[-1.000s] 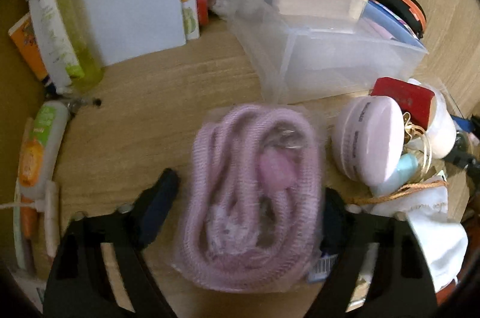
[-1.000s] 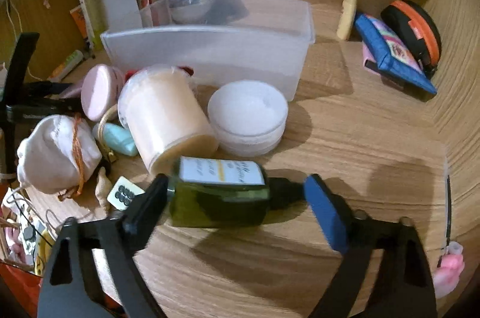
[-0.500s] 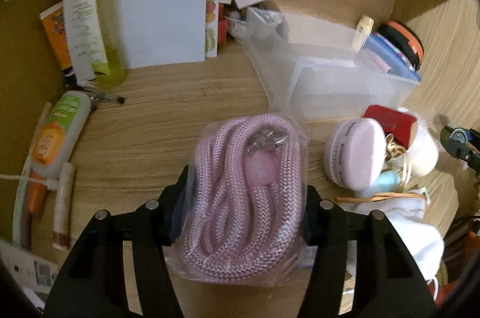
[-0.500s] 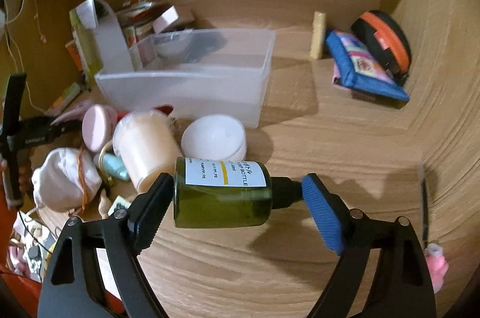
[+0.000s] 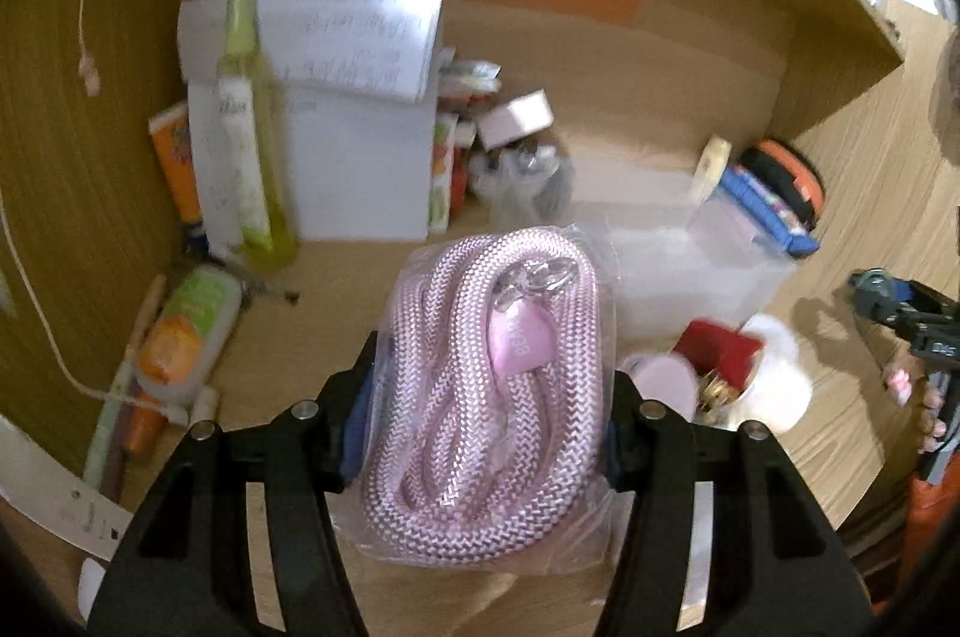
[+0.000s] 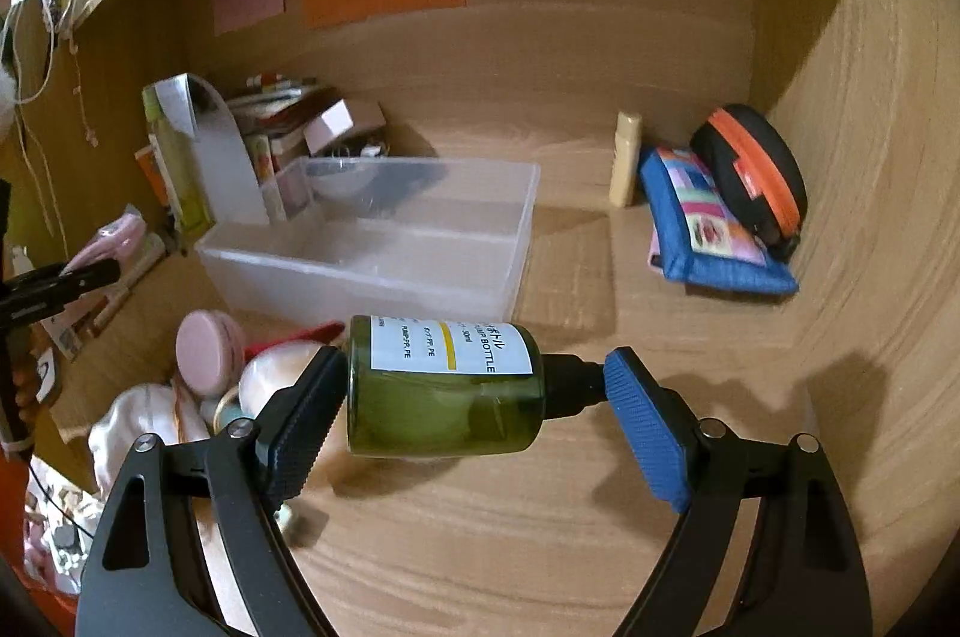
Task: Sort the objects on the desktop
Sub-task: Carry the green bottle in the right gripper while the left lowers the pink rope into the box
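The left gripper (image 5: 489,418) pinches a bagged coil of pink braided rope (image 5: 498,397); the slick bag could slip. The right gripper (image 6: 471,412) clamps a green pump bottle (image 6: 441,388) end-to-end above the desk, near the clear plastic bin (image 6: 384,241); its narrow black cap, seemingly barely caught, could pivot free.

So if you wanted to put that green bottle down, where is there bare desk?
Bare wood lies right of the clear bin, before the blue pouch. The bin looks mostly bare too. It is crowded left of the green bottle: pink round case, white pouch.
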Tool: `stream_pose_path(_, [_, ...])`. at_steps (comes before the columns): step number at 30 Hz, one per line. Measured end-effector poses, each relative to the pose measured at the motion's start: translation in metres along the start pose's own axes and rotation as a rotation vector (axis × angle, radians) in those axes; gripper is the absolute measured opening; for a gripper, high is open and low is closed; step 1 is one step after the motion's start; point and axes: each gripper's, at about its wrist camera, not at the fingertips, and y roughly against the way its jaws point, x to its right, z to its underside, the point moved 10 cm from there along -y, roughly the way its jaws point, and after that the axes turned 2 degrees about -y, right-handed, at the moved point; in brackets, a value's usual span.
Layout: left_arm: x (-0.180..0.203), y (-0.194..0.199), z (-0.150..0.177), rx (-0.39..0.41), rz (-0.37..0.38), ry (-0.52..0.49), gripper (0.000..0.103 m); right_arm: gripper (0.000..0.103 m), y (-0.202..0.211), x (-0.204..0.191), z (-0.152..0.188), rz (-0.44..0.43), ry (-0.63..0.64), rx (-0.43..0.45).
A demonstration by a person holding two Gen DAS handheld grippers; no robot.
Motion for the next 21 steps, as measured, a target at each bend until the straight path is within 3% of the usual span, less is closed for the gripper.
stream_pose_path(8, [0.031,0.000,-0.041,0.078,0.053,-0.035,0.057,0.085,-0.021,-0.004,-0.035,-0.027,0.016,0.022])
stream_pose_path(21, [0.063,-0.051,-0.084,0.069,0.131,-0.086,0.057,0.085,-0.064,-0.015,-0.069,-0.043,0.045,-0.007])
